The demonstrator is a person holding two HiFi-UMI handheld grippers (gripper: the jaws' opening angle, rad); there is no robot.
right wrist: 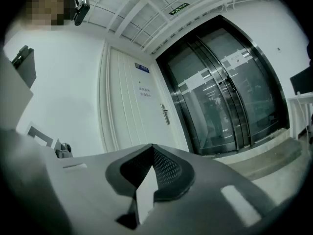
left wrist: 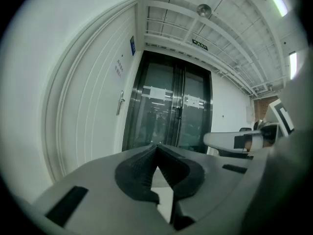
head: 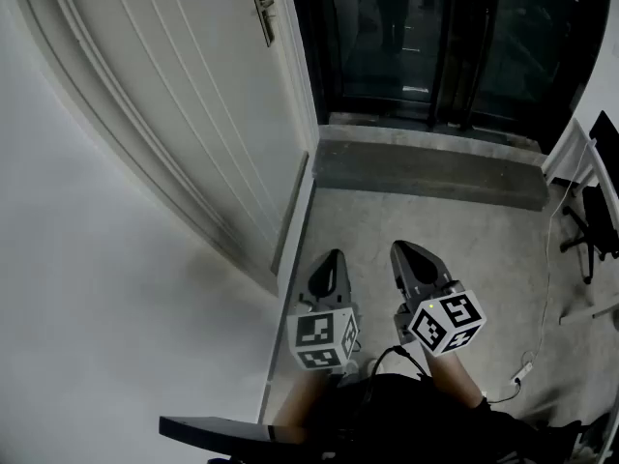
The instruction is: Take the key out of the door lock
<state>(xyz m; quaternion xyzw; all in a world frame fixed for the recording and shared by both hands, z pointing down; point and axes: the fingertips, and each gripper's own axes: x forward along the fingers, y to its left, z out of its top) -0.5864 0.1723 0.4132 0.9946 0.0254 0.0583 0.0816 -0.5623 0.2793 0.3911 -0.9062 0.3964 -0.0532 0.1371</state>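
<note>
Two grippers are hovering low over the floor (head: 474, 249) in head view, left gripper (head: 334, 256) beside right gripper (head: 403, 248), both well apart from the door (head: 184, 114) and its handle (head: 261, 10).

Left gripper view: jaws are pressing together, nothing between them, handle (left wrist: 120, 102) far ahead.

Right gripper view: jaws are meeting at the tips, nothing between them, handle (right wrist: 165, 114) far ahead.

Key is too small to tell.

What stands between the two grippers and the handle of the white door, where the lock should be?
Nothing visible. Only bare floor lies between the left gripper, the right gripper and the door. Its handle shows unobstructed; the key is too small to make out.
</note>
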